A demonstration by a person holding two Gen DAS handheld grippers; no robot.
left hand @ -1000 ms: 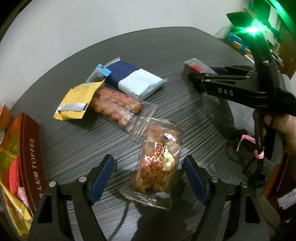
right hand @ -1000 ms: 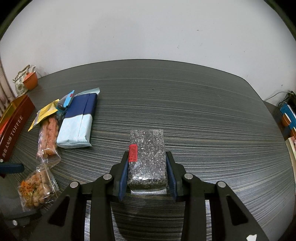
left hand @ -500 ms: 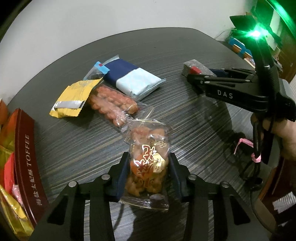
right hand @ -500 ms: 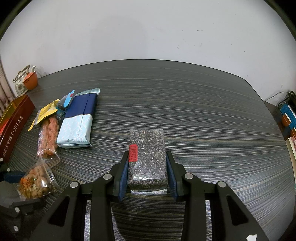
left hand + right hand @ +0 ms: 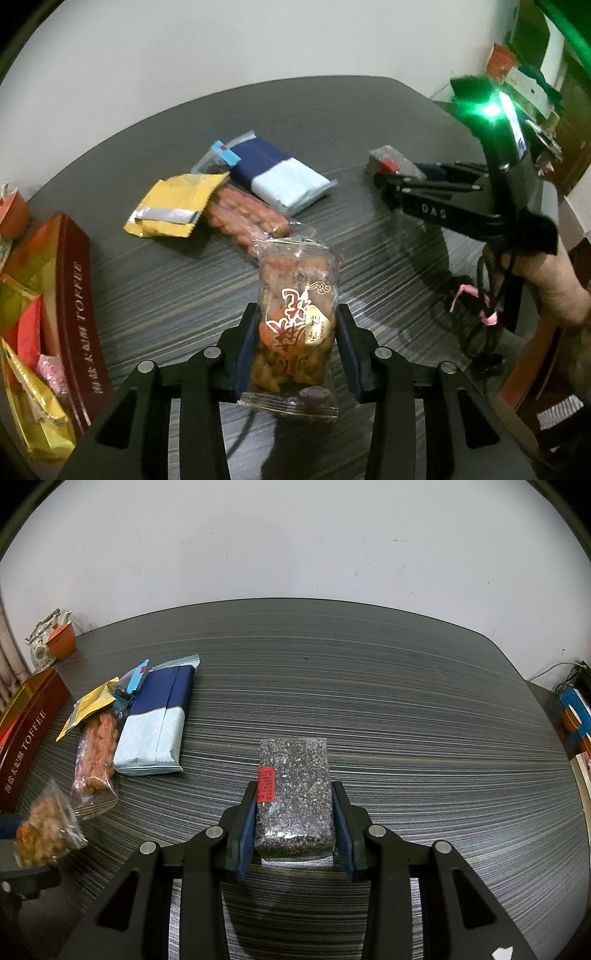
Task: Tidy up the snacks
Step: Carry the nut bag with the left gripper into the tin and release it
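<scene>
Two grippers each clamp a snack over a dark striped table [image 5: 406, 701]. At left, the left gripper [image 5: 295, 349] pinches a clear bag of fried twists [image 5: 295, 325], tilted up off the surface. At right, the right gripper [image 5: 293, 821] squeezes a speckled grey block [image 5: 293, 794] that rests flat on the tabletop. Nearby lie a blue pack [image 5: 155, 723], a yellow sachet [image 5: 173, 205] and a toffee box [image 5: 79, 325] at the left edge.
</scene>
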